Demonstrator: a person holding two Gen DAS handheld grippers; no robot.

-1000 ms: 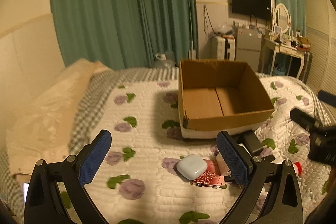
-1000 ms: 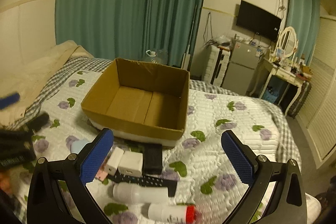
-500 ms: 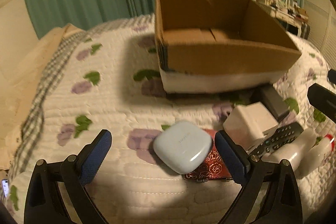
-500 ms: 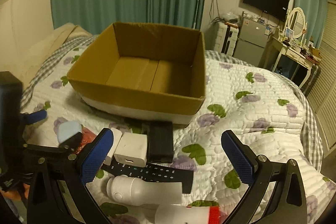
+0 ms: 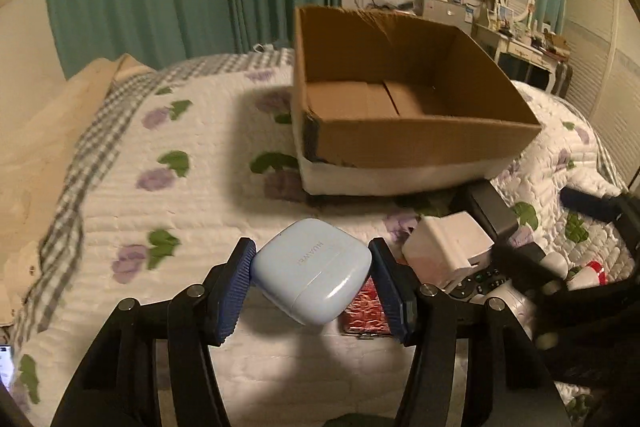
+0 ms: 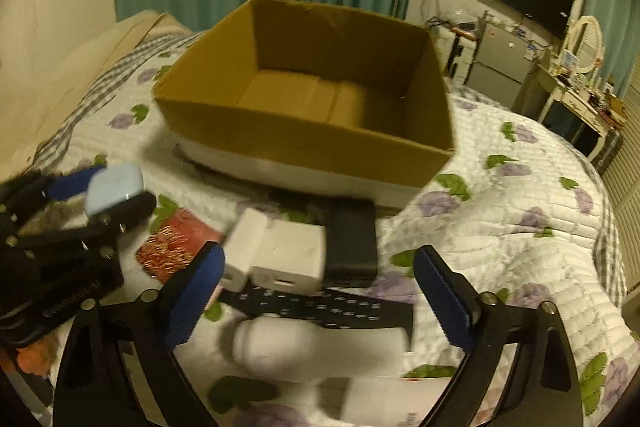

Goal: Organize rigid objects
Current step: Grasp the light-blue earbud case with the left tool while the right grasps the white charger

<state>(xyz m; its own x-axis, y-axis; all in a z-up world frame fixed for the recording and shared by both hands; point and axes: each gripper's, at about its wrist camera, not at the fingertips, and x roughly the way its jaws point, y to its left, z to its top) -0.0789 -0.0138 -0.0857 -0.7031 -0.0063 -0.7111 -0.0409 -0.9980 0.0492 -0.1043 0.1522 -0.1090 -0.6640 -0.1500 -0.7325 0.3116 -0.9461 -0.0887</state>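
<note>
A second ago my left tongs [image 5: 312,277] hung wide above the quilted bed [image 5: 192,195]; now they have dropped low and have just been closing, and their blue pads [image 5: 236,283] clamp the pale blue earbud case [image 5: 312,279] from both sides. The case lies partly over a red patterned card [image 5: 366,311], just in front of the cardboard box [image 5: 416,143]. My right tongs [image 6: 318,297] have sunk too and have just been narrowing a little, yet they stand released, spread over the white bottle [image 6: 320,349] and black remote [image 6: 320,303] without touching them. The white charger [image 6: 288,255] and black block [image 6: 352,243] sit beyond.
</note>
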